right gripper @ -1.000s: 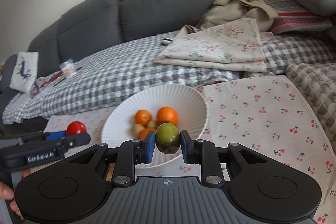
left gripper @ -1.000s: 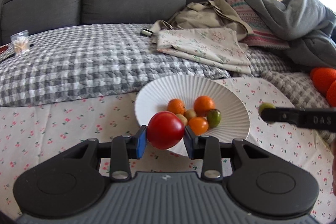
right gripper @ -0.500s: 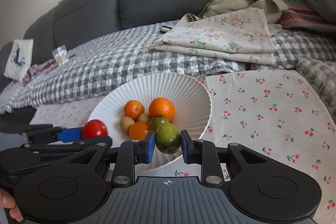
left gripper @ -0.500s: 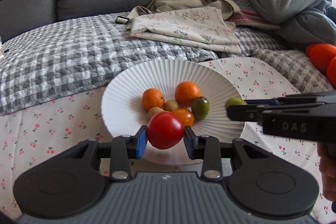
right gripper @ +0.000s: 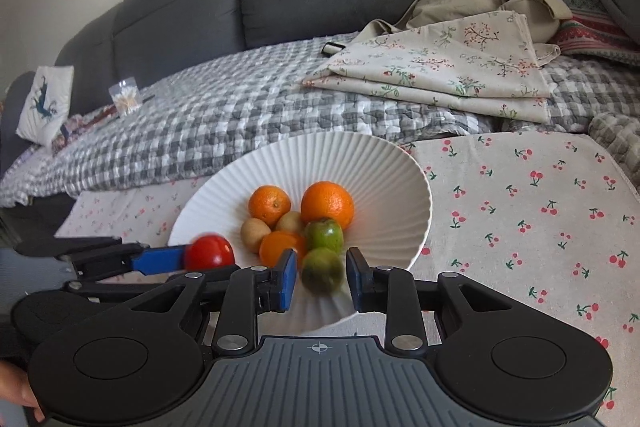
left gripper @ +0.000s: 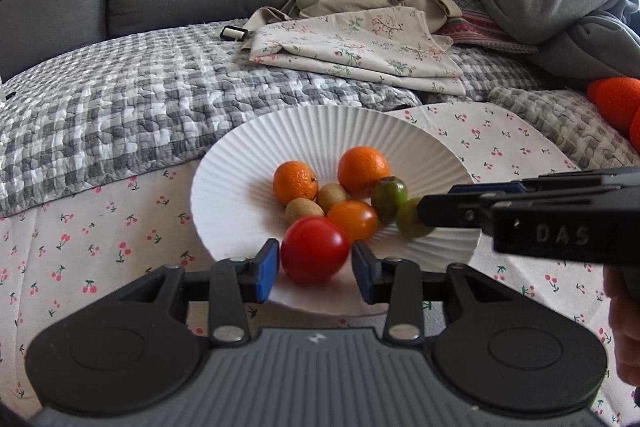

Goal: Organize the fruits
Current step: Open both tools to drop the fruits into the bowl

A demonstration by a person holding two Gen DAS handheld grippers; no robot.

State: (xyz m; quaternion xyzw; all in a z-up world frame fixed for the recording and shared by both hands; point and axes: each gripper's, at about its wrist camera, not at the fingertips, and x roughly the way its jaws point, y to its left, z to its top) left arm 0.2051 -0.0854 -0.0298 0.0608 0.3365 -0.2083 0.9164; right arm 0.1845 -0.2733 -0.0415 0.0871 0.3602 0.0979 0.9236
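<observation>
A white ribbed bowl (left gripper: 400,131) (right gripper: 392,187) holds two oranges (left gripper: 363,169), two small brown fruits (left gripper: 304,209), an orange tomato (left gripper: 353,219) and a green fruit (left gripper: 389,191). My left gripper (left gripper: 315,263) is open over the bowl's near rim, gaps showing on both sides of the red tomato (left gripper: 314,251) between its jaws. My right gripper (right gripper: 321,277) is open over the bowl; a blurred green lime (right gripper: 322,270) sits loose between its jaws. In the right wrist view the left gripper and red tomato (right gripper: 209,253) appear at left.
The bowl stands on a cherry-print cloth (right gripper: 520,207). Behind it lies a grey checked quilt (left gripper: 120,115), folded floral fabric (left gripper: 352,47), a beige bag and a grey sofa. Orange objects (left gripper: 616,103) lie at the right edge.
Both grippers moved forward over the bowl. Both pairs of jaws have opened, releasing the tomato and the lime; the lime is blurred, moving downward.
</observation>
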